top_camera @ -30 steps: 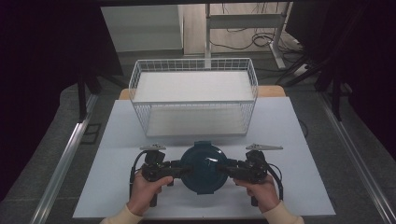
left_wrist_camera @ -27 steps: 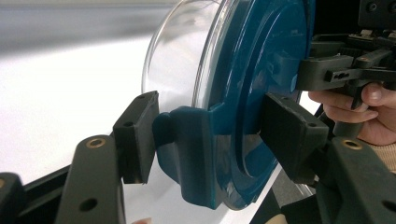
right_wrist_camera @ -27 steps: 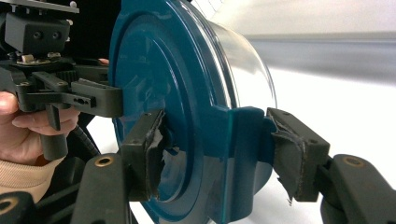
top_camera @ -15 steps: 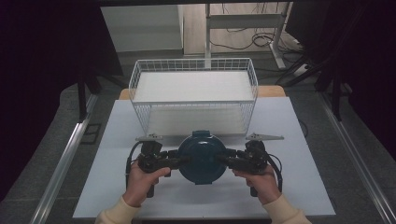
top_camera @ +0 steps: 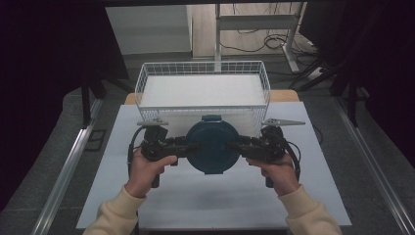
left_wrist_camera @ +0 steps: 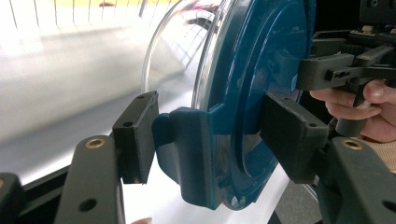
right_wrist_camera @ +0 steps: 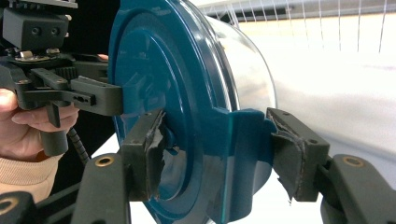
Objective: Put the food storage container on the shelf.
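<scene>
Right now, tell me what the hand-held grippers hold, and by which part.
Both hold the teal-lidded clear container: left hand-held gripper and right hand-held gripper each clamp a lid latch tab on opposite sides of its rim.

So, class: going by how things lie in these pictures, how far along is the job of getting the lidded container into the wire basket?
Done: the left gripper and right gripper each clamp a side latch of the teal-lidded container, lifted off the white table. In hand: it hangs in front of the wire basket, below the rim. Left, probably: raise it over the rim, lower it in, release.
</scene>
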{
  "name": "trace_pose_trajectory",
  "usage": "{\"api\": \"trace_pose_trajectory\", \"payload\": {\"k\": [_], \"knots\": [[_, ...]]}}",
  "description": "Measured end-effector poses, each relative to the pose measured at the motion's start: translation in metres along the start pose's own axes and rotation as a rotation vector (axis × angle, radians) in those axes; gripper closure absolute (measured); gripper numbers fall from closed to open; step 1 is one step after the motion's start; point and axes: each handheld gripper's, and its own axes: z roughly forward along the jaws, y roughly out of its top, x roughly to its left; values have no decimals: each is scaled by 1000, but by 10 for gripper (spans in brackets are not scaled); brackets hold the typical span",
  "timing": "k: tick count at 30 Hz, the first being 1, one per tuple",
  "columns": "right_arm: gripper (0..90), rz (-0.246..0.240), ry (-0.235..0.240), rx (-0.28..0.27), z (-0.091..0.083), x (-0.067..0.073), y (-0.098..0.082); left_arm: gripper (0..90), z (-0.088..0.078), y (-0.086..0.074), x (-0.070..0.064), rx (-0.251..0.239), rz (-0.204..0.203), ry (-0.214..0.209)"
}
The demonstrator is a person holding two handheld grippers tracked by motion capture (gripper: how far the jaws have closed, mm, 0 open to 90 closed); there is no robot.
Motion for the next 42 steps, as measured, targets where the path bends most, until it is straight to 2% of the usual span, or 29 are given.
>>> {"api": "trace_pose_trajectory", "payload": {"k": [11,12,13,14,16,17,18,19,20,21,25,29,31,32,33,36,40,42], "knots": [[398,-37,9,-22,-3,7,49,384,-17,46,-3,-31,28,15],[399,-45,9,-27,-3,8,59,384,-18,50,-2,-34,33,17],[399,-50,8,-30,-2,8,64,384,-20,59,-1,-40,39,15],[399,-50,8,-30,-2,8,64,384,-20,59,-1,-40,39,15],[399,-55,8,-33,-1,7,79,385,-22,70,2,-39,45,18],[399,-55,8,-33,-1,7,79,385,-23,75,3,-40,46,17],[399,-48,9,-31,2,6,90,385,-23,86,8,-39,42,14],[399,-48,9,-31,2,6,90,386,-23,86,8,-39,42,14],[399,-45,9,-29,5,3,101,386,-24,96,13,-37,38,9],[399,-45,9,-29,5,3,101,387,-24,96,13,-37,38,9],[400,-36,6,-23,12,-3,125,387,-22,120,26,-33,31,5],[400,-3,12,-7,24,-17,142,388,-14,136,43,-21,-5,2],[400,35,9,8,36,-29,147,387,-5,142,59,-9,-46,-7],[400,44,7,15,40,-33,148,386,-5,142,59,-9,-46,-7],[400,44,7,15,40,-33,148,386,-3,143,64,-1,-50,-9],[400,81,13,27,50,-45,149,386,5,146,75,11,-75,-9],[398,146,27,16,57,-59,152,395,11,151,87,-10,-128,-30],[394,192,33,26,60,-65,156,393,16,155,94,-17,-168,-42]]}}
